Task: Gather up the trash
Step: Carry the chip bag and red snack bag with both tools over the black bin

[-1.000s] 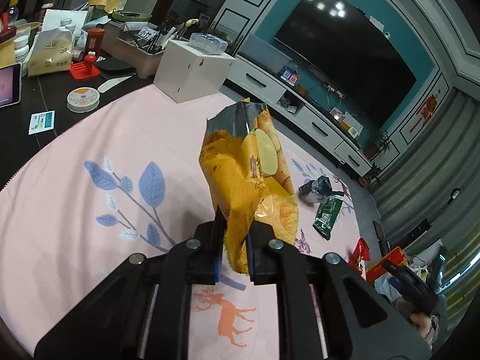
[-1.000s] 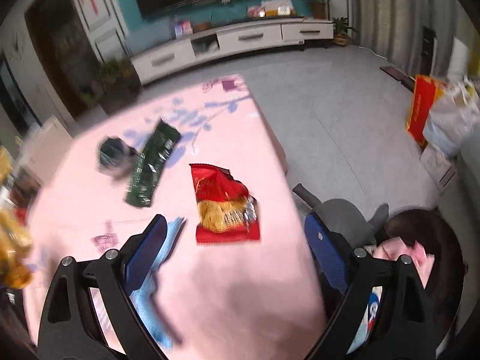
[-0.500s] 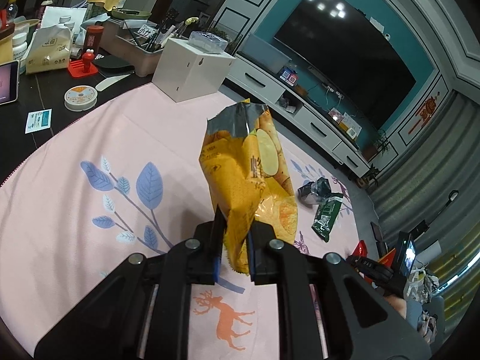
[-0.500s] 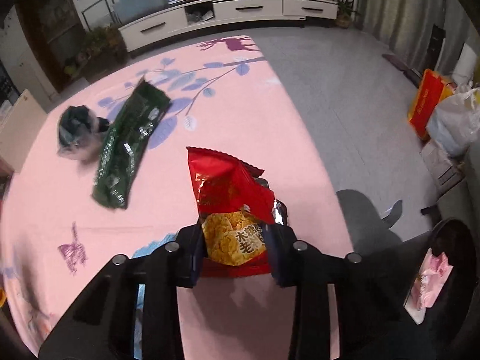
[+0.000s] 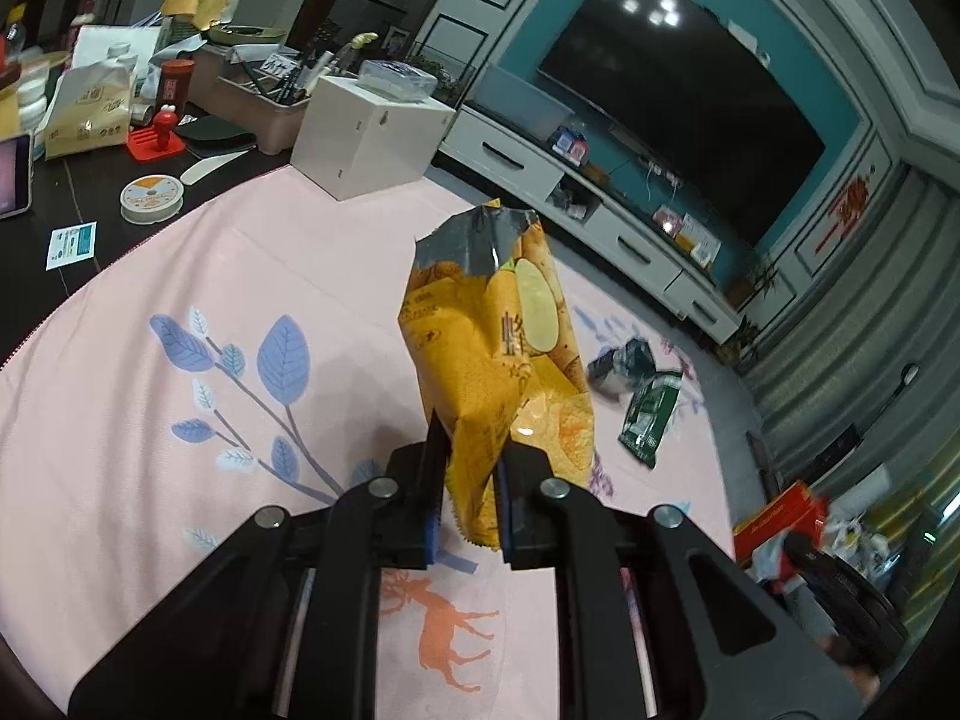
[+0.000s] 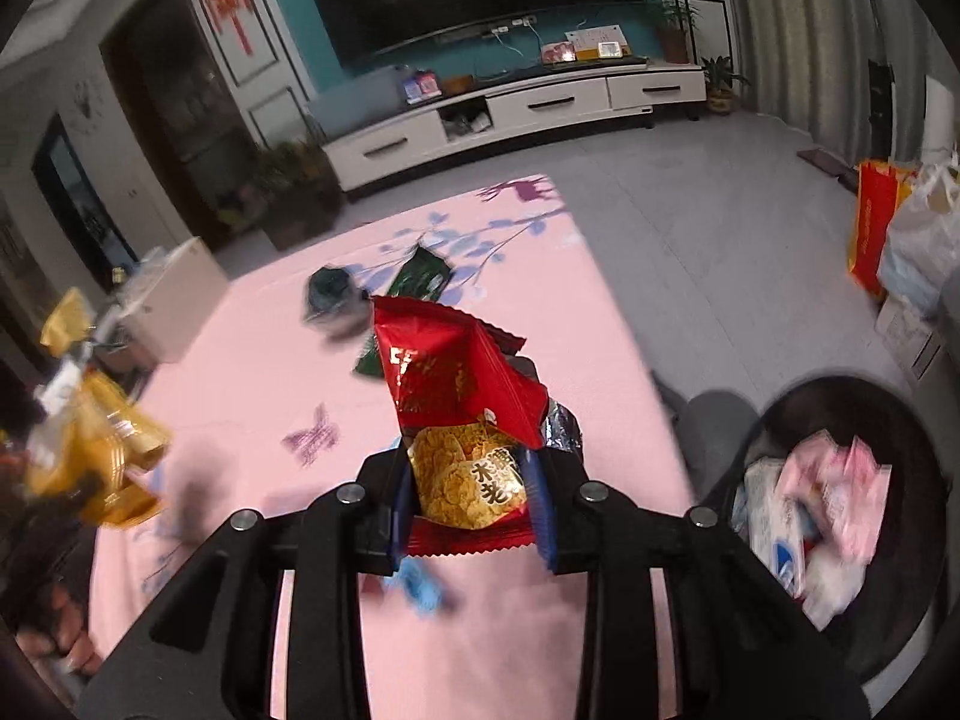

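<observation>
My left gripper [image 5: 469,492] is shut on a yellow chip bag [image 5: 498,354] and holds it upright above the pink tablecloth [image 5: 180,450]. My right gripper [image 6: 471,516] is shut on a red snack bag [image 6: 456,384], lifted off the cloth. A green wrapper [image 5: 651,414] and a dark crumpled wrapper [image 5: 618,360] lie on the cloth at its far end; both also show in the right wrist view, green wrapper [image 6: 420,282], dark wrapper [image 6: 330,294]. The yellow bag shows blurred at the left of the right wrist view [image 6: 102,450].
A dark bin [image 6: 840,510] with trash in it stands on the floor right of the table. A white box [image 5: 372,138] and desk clutter [image 5: 150,108] stand at the table's back. A blue scrap [image 6: 420,588] lies under my right gripper. A TV cabinet [image 6: 510,114] lines the wall.
My right gripper has closed on the red snack bag and lifted it off the cloth. My left gripper keeps holding the yellow bag, nearly still.
</observation>
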The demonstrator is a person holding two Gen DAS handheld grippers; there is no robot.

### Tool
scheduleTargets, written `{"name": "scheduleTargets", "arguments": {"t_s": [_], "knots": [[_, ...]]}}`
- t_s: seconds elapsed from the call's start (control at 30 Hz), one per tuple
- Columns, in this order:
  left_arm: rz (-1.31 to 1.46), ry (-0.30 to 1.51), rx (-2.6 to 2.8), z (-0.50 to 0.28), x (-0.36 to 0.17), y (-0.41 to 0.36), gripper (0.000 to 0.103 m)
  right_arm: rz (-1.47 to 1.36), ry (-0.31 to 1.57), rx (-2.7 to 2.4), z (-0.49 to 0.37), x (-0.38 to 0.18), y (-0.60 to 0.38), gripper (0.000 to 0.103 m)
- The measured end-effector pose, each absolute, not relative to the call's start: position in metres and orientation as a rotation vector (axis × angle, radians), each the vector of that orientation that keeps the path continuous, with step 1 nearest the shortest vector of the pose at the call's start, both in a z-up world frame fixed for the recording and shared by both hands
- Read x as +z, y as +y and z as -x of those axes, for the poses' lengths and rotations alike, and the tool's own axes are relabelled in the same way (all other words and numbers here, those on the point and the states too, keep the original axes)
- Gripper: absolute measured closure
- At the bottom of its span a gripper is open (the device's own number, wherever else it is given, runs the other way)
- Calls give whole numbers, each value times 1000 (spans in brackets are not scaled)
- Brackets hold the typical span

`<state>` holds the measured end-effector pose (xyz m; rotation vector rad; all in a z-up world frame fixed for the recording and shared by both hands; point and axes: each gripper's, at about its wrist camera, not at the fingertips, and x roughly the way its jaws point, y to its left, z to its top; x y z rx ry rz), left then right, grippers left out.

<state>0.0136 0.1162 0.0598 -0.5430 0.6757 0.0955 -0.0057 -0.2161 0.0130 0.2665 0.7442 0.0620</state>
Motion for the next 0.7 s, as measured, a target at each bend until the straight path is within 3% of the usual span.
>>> {"name": "scheduleTargets", "arguments": {"t_s": [0.2,0.4,0.7], "knots": [[484,719,56,-15,53,87,88,-216,774,39,39,-11,-202,71],[407,729,15,-3,51,60,88,-236,732,82,51,3,-204,71],[390,569,-82,47,104,10,88,-225,447,14,108,66,-233,71]]}}
